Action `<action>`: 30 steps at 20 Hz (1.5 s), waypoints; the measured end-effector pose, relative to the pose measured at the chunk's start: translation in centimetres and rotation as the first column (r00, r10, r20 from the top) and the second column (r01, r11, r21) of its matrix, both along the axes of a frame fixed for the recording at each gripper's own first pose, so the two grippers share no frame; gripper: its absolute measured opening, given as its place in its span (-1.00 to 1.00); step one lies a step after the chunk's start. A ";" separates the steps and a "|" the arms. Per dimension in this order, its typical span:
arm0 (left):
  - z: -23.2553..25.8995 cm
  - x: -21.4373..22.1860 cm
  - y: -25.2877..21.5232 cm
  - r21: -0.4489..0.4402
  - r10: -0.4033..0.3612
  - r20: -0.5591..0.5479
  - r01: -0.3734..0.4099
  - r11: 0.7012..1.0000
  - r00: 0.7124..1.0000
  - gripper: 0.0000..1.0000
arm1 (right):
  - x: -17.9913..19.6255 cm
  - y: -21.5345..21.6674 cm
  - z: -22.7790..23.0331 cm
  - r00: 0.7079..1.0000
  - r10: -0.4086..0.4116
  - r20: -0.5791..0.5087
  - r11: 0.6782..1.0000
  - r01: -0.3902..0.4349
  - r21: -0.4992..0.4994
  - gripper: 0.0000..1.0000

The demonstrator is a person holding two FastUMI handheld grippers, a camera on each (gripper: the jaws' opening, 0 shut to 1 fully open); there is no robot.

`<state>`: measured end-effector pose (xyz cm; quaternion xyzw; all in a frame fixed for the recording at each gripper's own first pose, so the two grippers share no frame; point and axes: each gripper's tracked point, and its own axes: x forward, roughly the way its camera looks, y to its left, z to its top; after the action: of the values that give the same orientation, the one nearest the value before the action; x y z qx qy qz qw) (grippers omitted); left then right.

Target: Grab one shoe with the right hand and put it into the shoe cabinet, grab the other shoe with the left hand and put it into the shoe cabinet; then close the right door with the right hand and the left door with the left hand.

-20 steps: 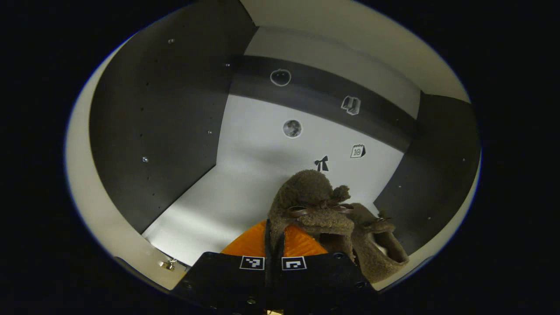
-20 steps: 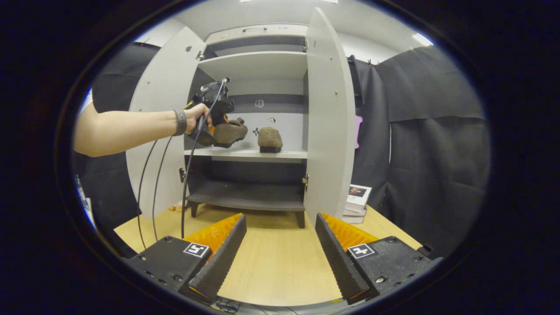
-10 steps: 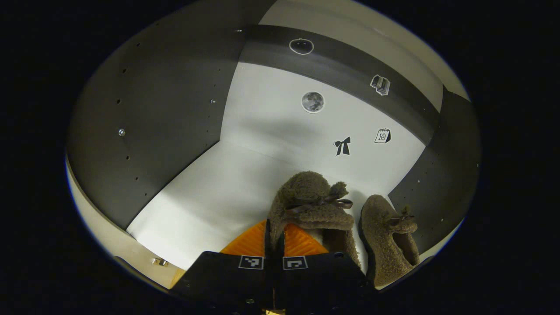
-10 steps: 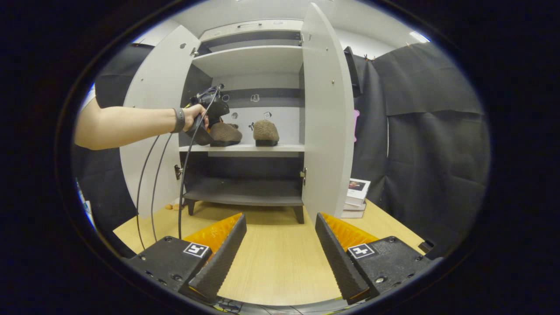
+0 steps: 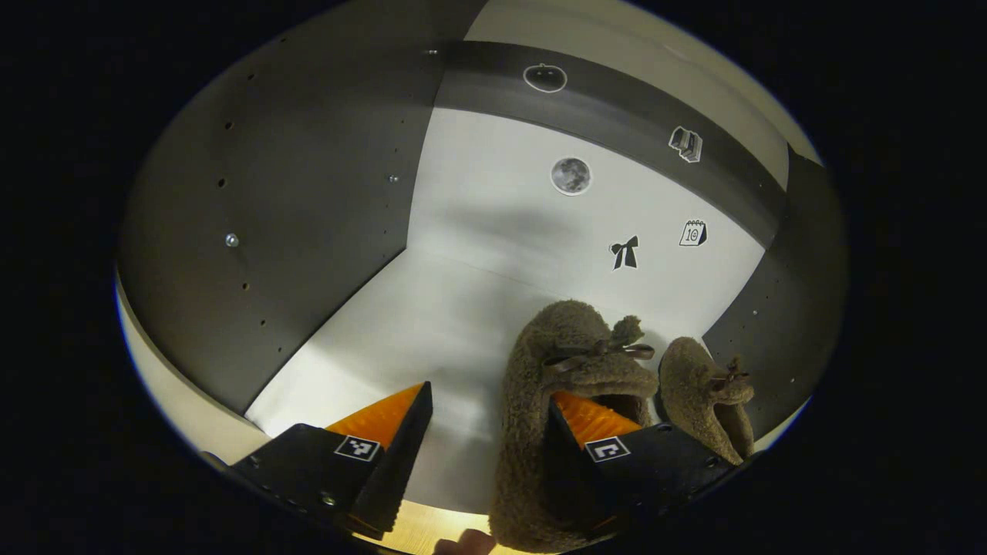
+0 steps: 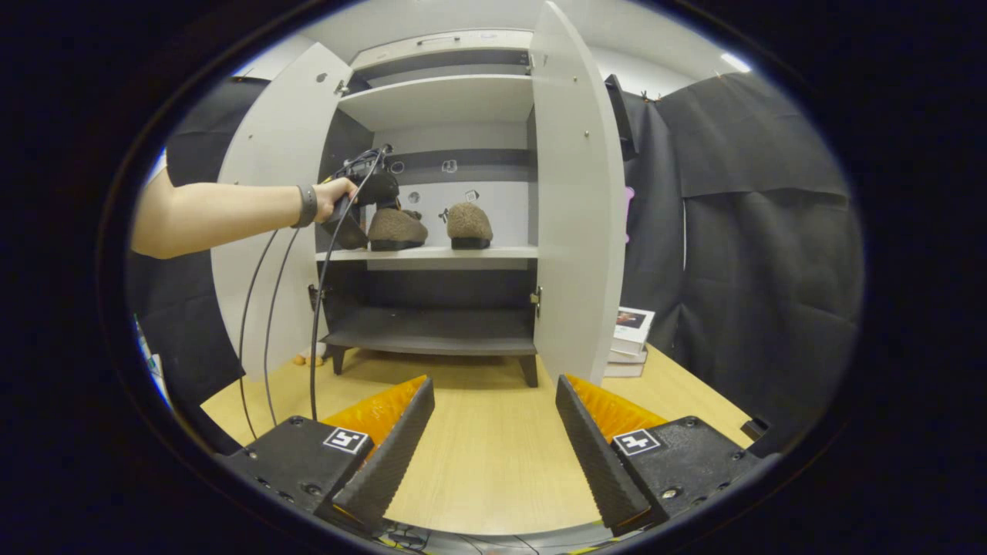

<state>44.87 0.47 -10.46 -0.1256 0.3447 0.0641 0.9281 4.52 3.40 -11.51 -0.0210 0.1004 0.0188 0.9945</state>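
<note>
Two brown fluffy shoes stand side by side on the white middle shelf [image 6: 432,253] of the shoe cabinet. In the left gripper view, the nearer shoe [image 5: 567,358] is upright beside the other shoe [image 5: 705,381]. My left gripper [image 5: 490,397] is open. Its right finger [image 5: 594,428] sits at the nearer shoe's opening and its left finger [image 5: 385,443] is over bare shelf. In the right gripper view, a hand holds the left gripper [image 6: 362,193] by the left shoe [image 6: 395,229], with the right shoe [image 6: 469,223] beside it. My right gripper [image 6: 493,385] is open over the wooden table, holding nothing.
Both cabinet doors stand open: the left door [image 6: 270,193] and the right door [image 6: 574,193]. A dark lower shelf [image 6: 432,339] lies below. A stack of books [image 6: 628,339] rests on the wooden table [image 6: 493,455] right of the cabinet. Cables hang from the left gripper.
The left gripper lowered the shoe onto the shelf beside the other one, then opened and let it go. The right gripper stayed open and hardly moved.
</note>
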 end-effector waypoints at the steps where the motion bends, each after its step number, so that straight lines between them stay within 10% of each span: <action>1: 0.5 -0.3 -0.1 -0.006 -0.002 0.004 0.002 1.000 1.000 0.76 | 0.0 0.0 0.0 1.000 -0.001 -0.001 1.000 0.001 0.001 1.00; 9: 9.0 -3.4 -2.2 -0.040 -0.049 0.203 0.058 0.998 0.978 0.77 | -0.6 0.5 0.0 1.000 0.017 0.003 1.000 -0.017 -0.003 1.00; 14: 18.6 -10.1 -4.6 0.036 -0.163 0.484 0.167 0.985 0.859 0.80 | -0.7 0.9 0.2 0.999 0.037 0.005 0.999 -0.037 -0.007 1.00; 21: 21.4 -20.5 -5.4 0.098 -0.250 0.601 0.241 0.966 0.759 0.89 | -1.3 1.3 1.6 0.997 0.062 0.037 0.998 -0.062 -0.009 1.00; 30: 11.8 -31.6 -1.7 0.159 -0.209 0.581 0.141 0.977 0.787 0.90 | -2.0 1.7 2.8 0.995 0.085 0.056 0.996 -0.085 0.000 1.00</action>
<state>13.28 -1.27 1.31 -0.0568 0.0427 -0.0463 0.9964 2.54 5.14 -8.70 -0.0246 0.0713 0.0606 0.9953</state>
